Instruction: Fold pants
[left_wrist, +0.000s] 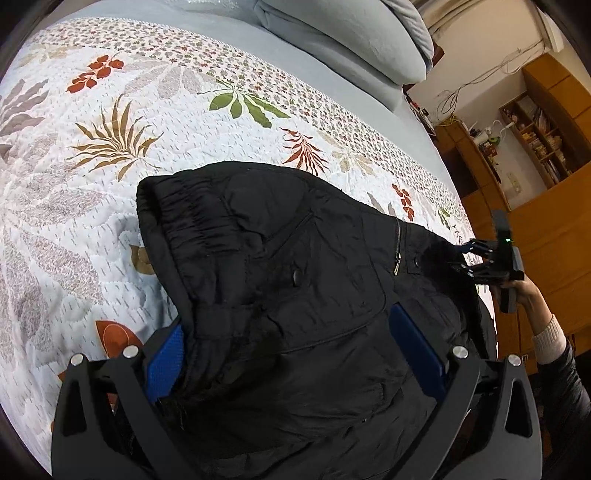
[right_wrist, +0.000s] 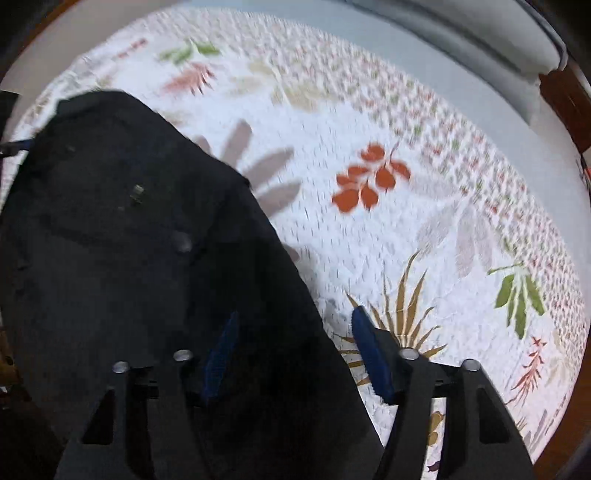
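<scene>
Black padded pants (left_wrist: 295, 280) lie bunched on a white quilt with leaf prints (left_wrist: 110, 147); the elastic waistband points to the upper left. My left gripper (left_wrist: 291, 350) is open, its blue pads (left_wrist: 166, 362) wide apart on either side of the fabric. My right gripper (right_wrist: 295, 350) is open too, straddling the edge of the pants (right_wrist: 129, 240), with one blue pad over the cloth and the other over the quilt (right_wrist: 406, 221). The right gripper also shows in the left wrist view (left_wrist: 476, 258), at the far right end of the pants. The right wrist view is motion-blurred.
A grey pillow or folded duvet (left_wrist: 351, 44) lies at the head of the bed. Wooden shelves and cabinets (left_wrist: 535, 147) stand to the right beyond the bed's edge. A person's sleeved arm (left_wrist: 554, 339) holds the right gripper.
</scene>
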